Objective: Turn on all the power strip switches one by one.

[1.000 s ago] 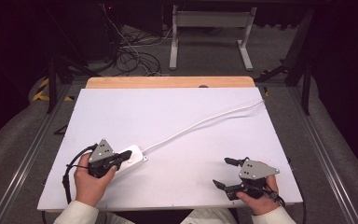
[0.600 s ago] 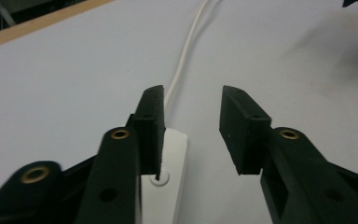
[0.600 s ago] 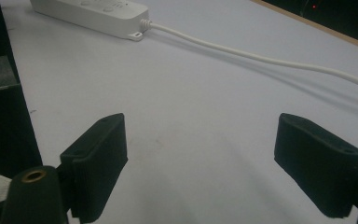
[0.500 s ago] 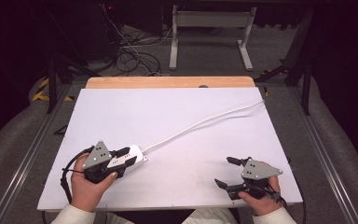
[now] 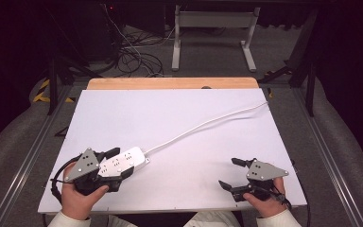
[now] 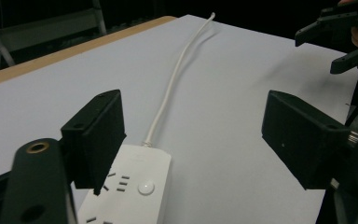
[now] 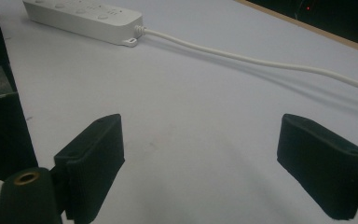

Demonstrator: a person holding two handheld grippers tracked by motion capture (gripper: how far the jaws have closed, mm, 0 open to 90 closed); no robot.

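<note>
- A white tabletop (image 5: 179,127) is seen from above, with a strip of bare wood (image 5: 170,83) left uncovered along its far edge
- Beyond the tabletop a dim room is shown: a tangle of dark cables (image 5: 132,59) on the grey floor and the white legs of a frame (image 5: 212,28) farther back
- A metal rail (image 5: 26,156) is laid along the left side of the tabletop, and another (image 5: 333,156) along the right
- A white power strip (image 5: 123,161) is found lying flat on the near left part of the tabletop, its sockets facing up
- Its white cord (image 5: 208,124) is run across the surface toward the far right corner
- The left claw (image 5: 118,163) is held spread wide, with one jaw on either side of the power strip; in the left gripper view the strip (image 6: 130,191) is seen low between the jaws, close by the left one, though contact cannot be told
- The right claw (image 5: 231,172) is held spread apart too, at the near right part of the tabletop, well apart from the strip, with nothing between its jaws
- In the right gripper view the strip (image 7: 84,16) is placed far off at the upper left, and bare surface is seen between the jaws
</note>
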